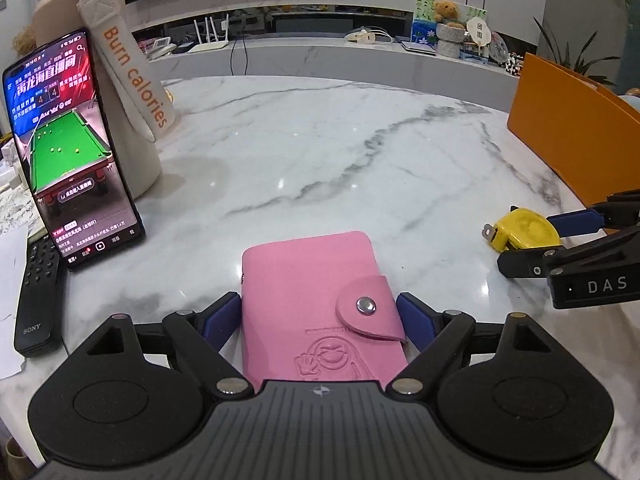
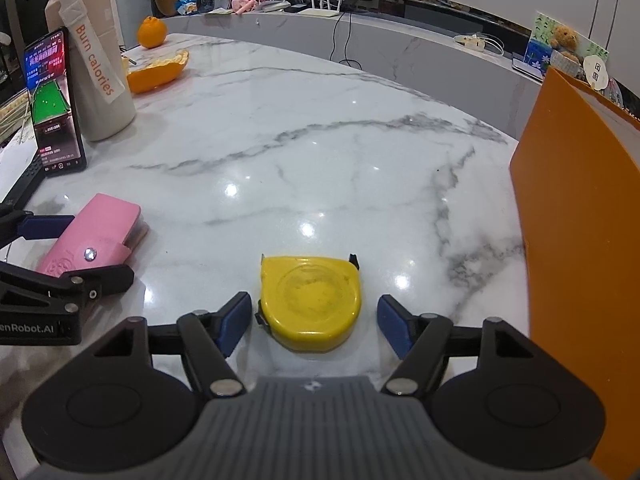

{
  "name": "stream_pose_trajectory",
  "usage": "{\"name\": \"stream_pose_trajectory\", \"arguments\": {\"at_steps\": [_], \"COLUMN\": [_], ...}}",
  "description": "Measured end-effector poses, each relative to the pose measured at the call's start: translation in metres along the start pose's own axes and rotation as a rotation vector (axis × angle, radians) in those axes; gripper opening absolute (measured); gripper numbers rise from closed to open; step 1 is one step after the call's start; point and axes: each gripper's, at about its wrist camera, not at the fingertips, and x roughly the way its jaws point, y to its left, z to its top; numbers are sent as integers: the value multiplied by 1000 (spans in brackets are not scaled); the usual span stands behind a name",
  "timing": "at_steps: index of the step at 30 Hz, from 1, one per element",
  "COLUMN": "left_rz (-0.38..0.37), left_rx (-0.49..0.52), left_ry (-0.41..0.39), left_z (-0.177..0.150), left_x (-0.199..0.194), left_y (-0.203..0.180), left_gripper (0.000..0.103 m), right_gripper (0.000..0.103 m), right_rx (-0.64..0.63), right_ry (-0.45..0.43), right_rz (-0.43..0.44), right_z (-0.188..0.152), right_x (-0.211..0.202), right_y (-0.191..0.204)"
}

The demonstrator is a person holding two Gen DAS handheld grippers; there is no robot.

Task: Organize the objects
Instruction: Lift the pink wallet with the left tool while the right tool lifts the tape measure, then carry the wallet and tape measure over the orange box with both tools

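- Left gripper (image 1: 320, 320): jaws spread wide, one blue pad on each side of the pink wallet (image 1: 316, 308). The pads sit right at its long edges; no squeeze visible, reads as not gripping.
- Pink wallet lies flat on the marble table (image 1: 340, 152), snap flap closed, at 6 o'clock in the left wrist view; in the right wrist view it sits at 9 o'clock.
- Right gripper (image 2: 316, 320): jaws parted around the yellow tape measure (image 2: 310, 300). Clear gap on the right pad's side; left pad just beside the case. Not gripped.
- Tape measure rests flat on the table at 6 o'clock in the right wrist view, at 3 o'clock in the left wrist view.
- Phone (image 1: 68, 148), screen lit with a snooker table, leans upright against a cream bottle (image 1: 132, 92) at 10 o'clock.
- Black remote (image 1: 38, 296) at 8 o'clock, just beside the phone.
- Orange box (image 2: 580, 220) at 3 o'clock, well apart from the wallet.
- Orange fruit (image 2: 152, 32) and peel (image 2: 158, 72) at 11 o'clock, right wrist view.
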Motion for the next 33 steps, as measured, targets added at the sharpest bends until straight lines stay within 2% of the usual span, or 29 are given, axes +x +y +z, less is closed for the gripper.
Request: {"name": "stream_pose_trajectory", "arguments": {"at_steps": [6,7,8,19,24,33], "left_rz": [-16,-18,-19,-41,-49,-88], "left_rx": [22,21,19,10,41,98], "left_ry": [1,4,6,32,15,-62], "left_z": [-2,-1,-1,5,17,59], "left_x": [-2,-3,-3,-4,-8,-24], "left_y": [-3,-3,-3,-2,-11,-36], "left_gripper": [97,97,97,95,95,95], "right_gripper": [70,67,57,57,57,57], "right_rx": [-18,-19,-21,-19,-20,29], "right_ry": [-9,-10,-11,17,-44,-146], "right_rz": [9,11,11,22,7,6], "right_z": [0,1,2,4,16,38], "right_x": [1,1,0,-6,-24,-63], "right_y": [0,0,0,-2,-7,-35]}}
